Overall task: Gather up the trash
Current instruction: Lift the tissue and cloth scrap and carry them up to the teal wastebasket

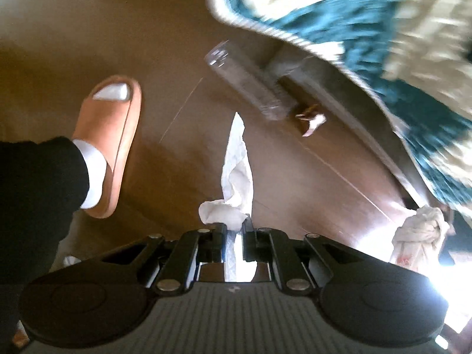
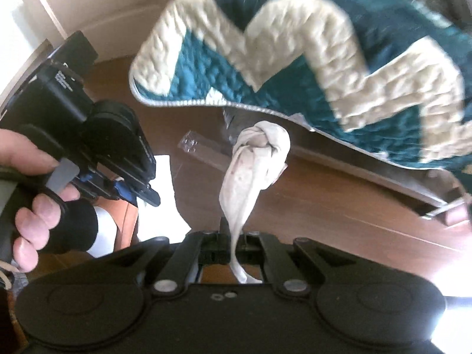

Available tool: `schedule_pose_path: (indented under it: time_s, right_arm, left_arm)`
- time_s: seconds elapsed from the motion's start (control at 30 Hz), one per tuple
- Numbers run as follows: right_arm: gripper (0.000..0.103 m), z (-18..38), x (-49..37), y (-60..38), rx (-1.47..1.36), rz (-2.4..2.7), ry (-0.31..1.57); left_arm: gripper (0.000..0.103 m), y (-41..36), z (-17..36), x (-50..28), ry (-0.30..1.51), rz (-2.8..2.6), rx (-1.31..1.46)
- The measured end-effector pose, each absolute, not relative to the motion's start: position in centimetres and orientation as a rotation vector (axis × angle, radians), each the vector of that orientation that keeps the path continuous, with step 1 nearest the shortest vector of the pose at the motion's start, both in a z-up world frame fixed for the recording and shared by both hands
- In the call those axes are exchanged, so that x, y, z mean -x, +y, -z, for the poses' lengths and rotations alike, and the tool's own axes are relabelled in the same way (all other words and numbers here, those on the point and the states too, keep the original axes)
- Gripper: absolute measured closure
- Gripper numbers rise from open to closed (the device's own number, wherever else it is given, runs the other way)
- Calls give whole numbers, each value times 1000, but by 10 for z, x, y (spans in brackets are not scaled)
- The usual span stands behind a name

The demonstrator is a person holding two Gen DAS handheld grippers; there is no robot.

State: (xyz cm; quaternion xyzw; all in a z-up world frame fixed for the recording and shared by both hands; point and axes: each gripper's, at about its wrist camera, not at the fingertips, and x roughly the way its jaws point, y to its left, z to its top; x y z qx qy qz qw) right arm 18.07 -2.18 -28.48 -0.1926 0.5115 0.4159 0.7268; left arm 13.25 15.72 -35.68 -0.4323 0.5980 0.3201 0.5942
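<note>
My left gripper (image 1: 234,225) points down at the wooden floor and is shut on a crumpled white tissue (image 1: 236,162) that hangs below it. My right gripper (image 2: 236,237) is shut on the thin tail of a knotted whitish plastic bag (image 2: 255,159), which dangles in the air. That bag (image 1: 419,233) also shows at the right edge of the left wrist view. In the right wrist view a hand holds the left gripper (image 2: 141,188) at the left, with the tissue (image 2: 160,203) under it. A clear plastic bottle (image 1: 244,85) lies on the floor, with a small brown wrapper (image 1: 309,121) beside it.
A teal and cream quilt (image 2: 295,59) hangs over the bed edge above the bottle (image 2: 191,144). A foot in a white sock and orange slipper (image 1: 109,147) stands on the floor to the left. Bright glare washes out the lower right corner.
</note>
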Motion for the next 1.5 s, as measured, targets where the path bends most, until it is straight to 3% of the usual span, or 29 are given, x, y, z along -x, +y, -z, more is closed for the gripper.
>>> schedule_pose_path:
  time_s: [0.4, 1.03, 1.5]
  right_arm:
    - [103, 149, -177, -105, 385, -868, 898]
    - [103, -25, -218, -251, 263, -624, 617]
    - [103, -93, -268, -385, 166, -321, 497]
  left_arm:
    - [94, 73, 186, -163, 1130, -445, 659]
    - [94, -73, -24, -247, 787, -70, 346]
    - [94, -235, -143, -318, 610, 211, 167]
